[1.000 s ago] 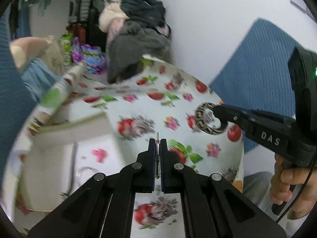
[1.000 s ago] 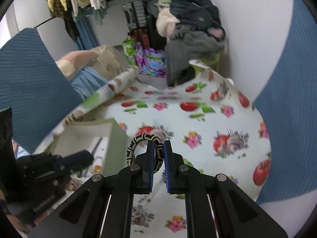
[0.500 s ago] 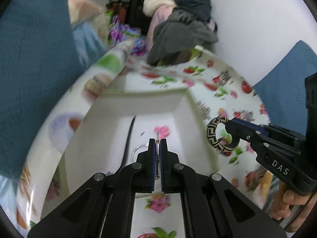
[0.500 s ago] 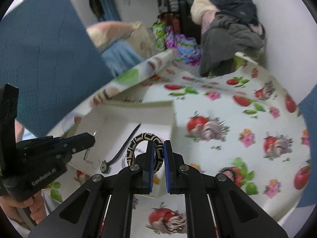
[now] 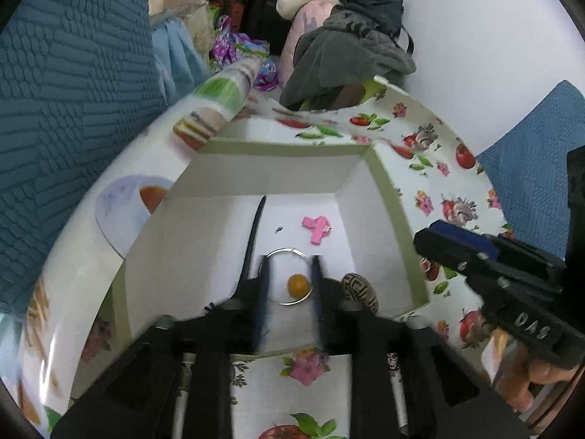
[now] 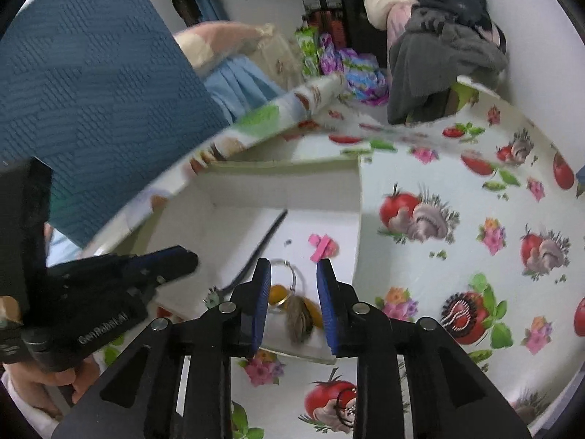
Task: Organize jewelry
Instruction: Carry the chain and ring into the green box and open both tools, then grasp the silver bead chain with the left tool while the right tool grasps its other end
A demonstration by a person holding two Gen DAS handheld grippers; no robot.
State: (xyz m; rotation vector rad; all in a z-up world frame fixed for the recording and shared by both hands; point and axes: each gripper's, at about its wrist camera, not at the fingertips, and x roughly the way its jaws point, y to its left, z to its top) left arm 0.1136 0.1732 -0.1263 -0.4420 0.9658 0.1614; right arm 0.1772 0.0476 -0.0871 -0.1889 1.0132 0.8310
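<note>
Both tools are released. The left gripper [image 5: 289,289] has its jaws spread over the box [image 5: 387,197], with nothing between them; its fingers are motion-blurred. The right gripper [image 6: 293,292] also has its jaws apart and carries nothing.

**Location of items.** The patterned bangle [image 5: 360,291] lies inside the box, at the 5 o'clock corner of the floor in the left wrist view, just beside the near wall. In the right wrist view it appears blurred between the open jaws [image 6: 299,320]. A thin hoop earring [image 5: 289,278] with an amber bead [image 5: 298,284] lies at 6 o'clock of the box floor. A pink piece [image 5: 317,227] sits toward 1 o'clock, and a long dark strip [image 5: 253,236], possibly a strap or hair stick, runs from 12 toward 7 o'clock. On the tablecloth [image 6: 457,190], two further small pieces remain outside the box: one at 4 o'clock [image 6: 459,316] and one at 6 o'clock [image 6: 345,408] in the right wrist view.

**Appearance.** The bangle is a thick ring with a dark and tan geometric pattern.

**Handling (judgement).**
- Bangle: probably rigid and light; a smooth surface may slip. Grip across the band.
- Hoop: thin wire, likely easily bent; take hold at the bead with light closure.
- Remaining pieces on the cloth: small and flat; approach low
</note>
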